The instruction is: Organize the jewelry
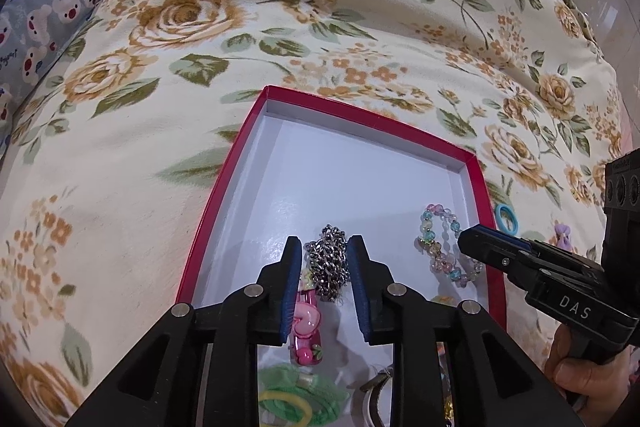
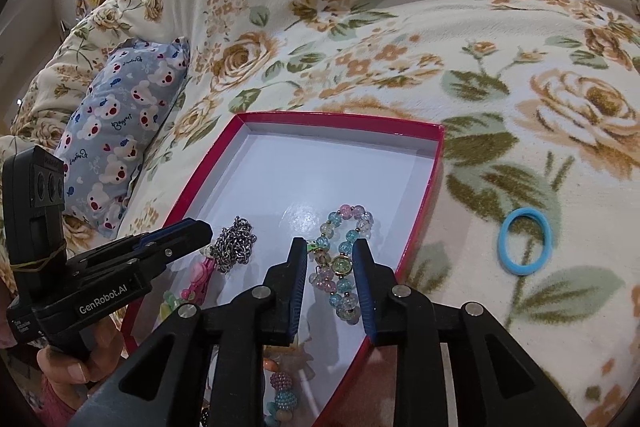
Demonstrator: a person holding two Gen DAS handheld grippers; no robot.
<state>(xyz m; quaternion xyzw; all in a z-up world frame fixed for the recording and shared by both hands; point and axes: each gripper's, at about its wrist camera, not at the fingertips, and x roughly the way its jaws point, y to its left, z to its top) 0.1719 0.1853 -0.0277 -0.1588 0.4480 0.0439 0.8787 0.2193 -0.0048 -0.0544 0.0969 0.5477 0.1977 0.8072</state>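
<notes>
left gripper (image 1: 324,247): black, blue jaw pads, silver pins, "GenRobot.AI" | right gripper (image 2: 330,251): same, "DAS"

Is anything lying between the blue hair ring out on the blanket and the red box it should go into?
Nothing visible lies between them. The blue hair ring sits on bare floral blanket just outside the red box, right of its side wall. That low wall is the only thing to clear.

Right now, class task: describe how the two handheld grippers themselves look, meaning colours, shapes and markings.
Both are black plastic with angular, cut-out fingers, silver pivot bolts and blue ribbed pads. The left gripper reads "GenRobot.AI" and has a yellow rubber band round its body. The right gripper reads "DAS". Bare hands hold both.
</notes>
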